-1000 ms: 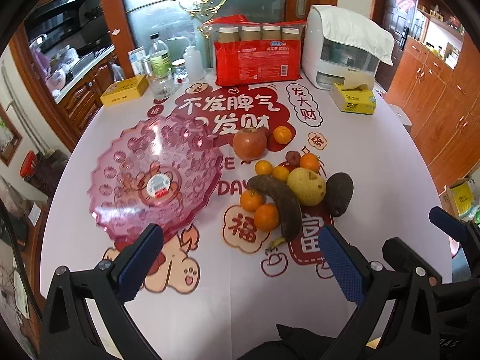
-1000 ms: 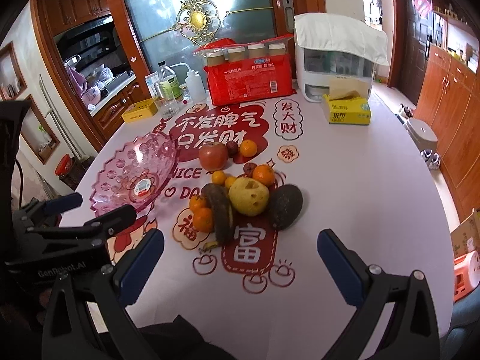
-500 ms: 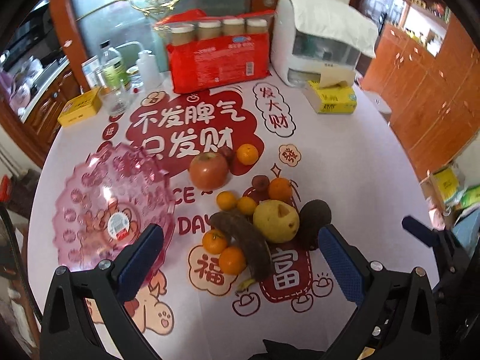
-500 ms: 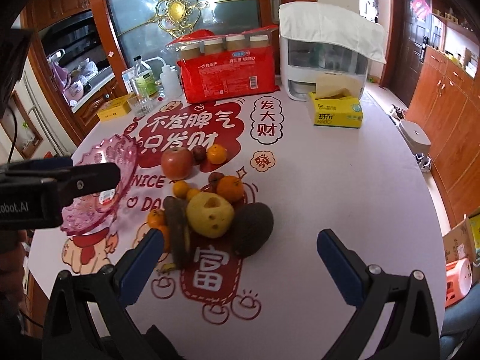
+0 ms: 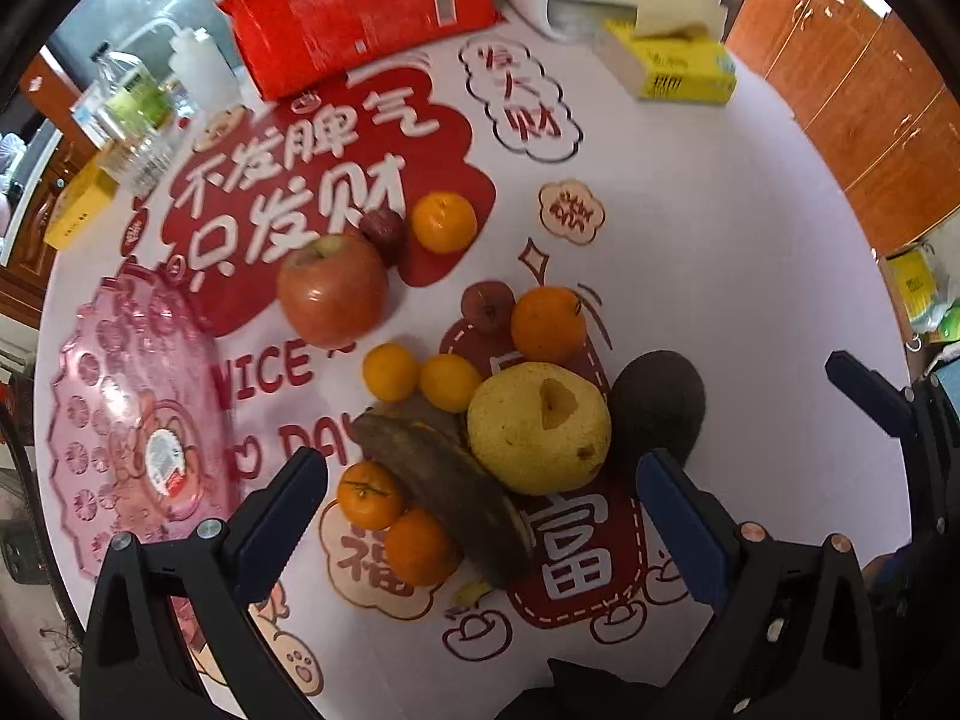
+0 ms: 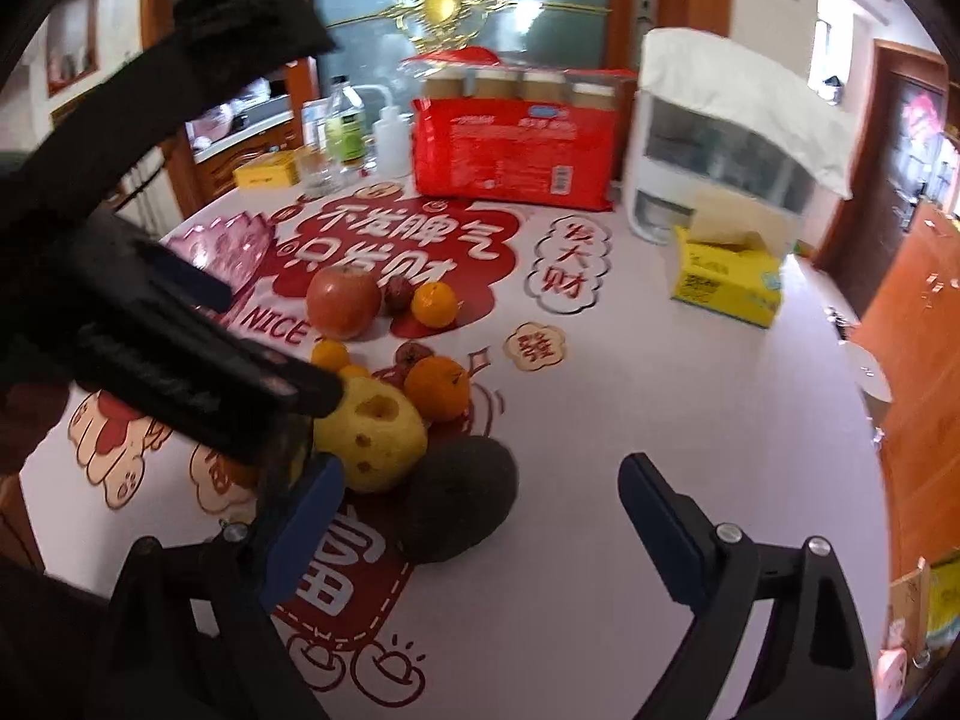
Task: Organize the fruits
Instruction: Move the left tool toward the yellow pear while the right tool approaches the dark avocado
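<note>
Round table under white cloth with red lettering (image 5: 690, 228): pink scalloped plastic bowl (image 5: 120, 420) at left, loose fruit pile (image 5: 480, 408) centre, yellow tissue box (image 5: 678, 69) and red snack pack (image 5: 366, 6) at far edge.

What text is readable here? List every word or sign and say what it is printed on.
"不发脾气 只发财": red cloud on the white printed tablecloth.
"发大财": small outlined cloud on that cloth.
"NICE": cloth, beside the red apple.
"DAY", partly hidden: cloth, by the blackened banana.
"福": under the small oranges.
"富": red panel before the yellow pear.
Red snack pack, yellow tissue box, pink plastic bowl's sticker: too blurred.
</note>
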